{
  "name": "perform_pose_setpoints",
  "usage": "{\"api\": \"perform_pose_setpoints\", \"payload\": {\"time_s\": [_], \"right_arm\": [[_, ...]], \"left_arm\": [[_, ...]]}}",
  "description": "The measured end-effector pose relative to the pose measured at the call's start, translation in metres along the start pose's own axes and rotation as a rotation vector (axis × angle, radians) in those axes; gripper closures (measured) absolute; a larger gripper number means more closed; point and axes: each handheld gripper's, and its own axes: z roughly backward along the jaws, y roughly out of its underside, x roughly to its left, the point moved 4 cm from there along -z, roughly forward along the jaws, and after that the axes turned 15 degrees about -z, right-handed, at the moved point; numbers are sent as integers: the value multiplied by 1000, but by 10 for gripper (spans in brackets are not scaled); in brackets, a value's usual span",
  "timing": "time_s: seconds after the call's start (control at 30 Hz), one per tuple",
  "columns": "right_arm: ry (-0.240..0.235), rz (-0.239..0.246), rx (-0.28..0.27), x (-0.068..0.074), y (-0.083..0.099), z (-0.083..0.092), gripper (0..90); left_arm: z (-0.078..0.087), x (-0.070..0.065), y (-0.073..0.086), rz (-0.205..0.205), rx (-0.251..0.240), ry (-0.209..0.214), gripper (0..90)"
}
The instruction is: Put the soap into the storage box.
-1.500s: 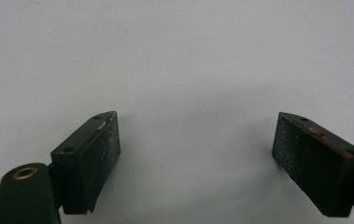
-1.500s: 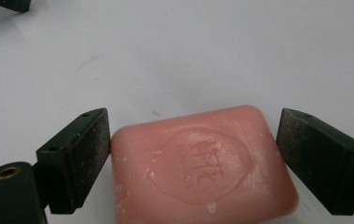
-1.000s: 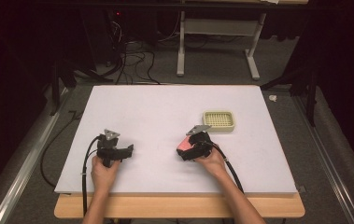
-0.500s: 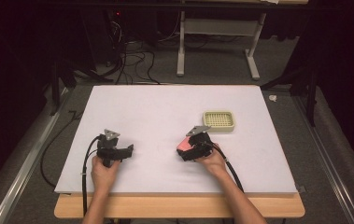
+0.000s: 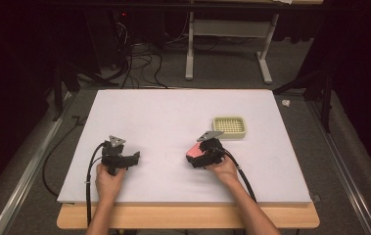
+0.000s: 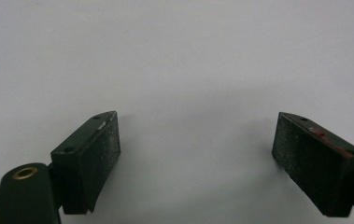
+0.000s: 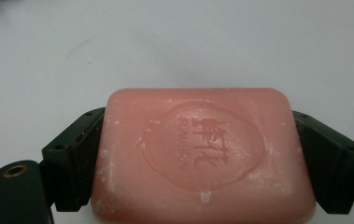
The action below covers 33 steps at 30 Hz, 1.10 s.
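Right gripper [image 7: 198, 158] fingers clamp the pink soap bar [image 7: 202, 154] by its 2 short ends, lower centre of frame, just above the counter [image 5: 163, 122]. Left gripper [image 6: 195, 154] fingers spread apart, empty. Bar judged rigid, light, waxy-slick; flat ends give surest hold, corners likely chip.

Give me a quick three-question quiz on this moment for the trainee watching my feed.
1. True or false: the right gripper is clamped on the pink soap bar.
2. What lies between the left gripper jaws?
A. soap
B. nothing
C. a cable
3. In the high view, which gripper is the slotted cream soap dish nearer to?

Key:
1. True; both jaws press its sides.
2. B; they stand apart over the bare white board.
3. The right gripper.
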Motion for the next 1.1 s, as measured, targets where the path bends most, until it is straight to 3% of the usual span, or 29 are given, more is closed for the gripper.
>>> {"api": "perform_pose_setpoints", "payload": {"time_s": [0.4,1.1], "right_arm": [[-9,-13,-17,-1,-1,10,137],[15,-73,-31,-26,9,39,137]], "left_arm": [[0,0,0,0,0,0,156],[0,0,0,1,0,1,156]]}}
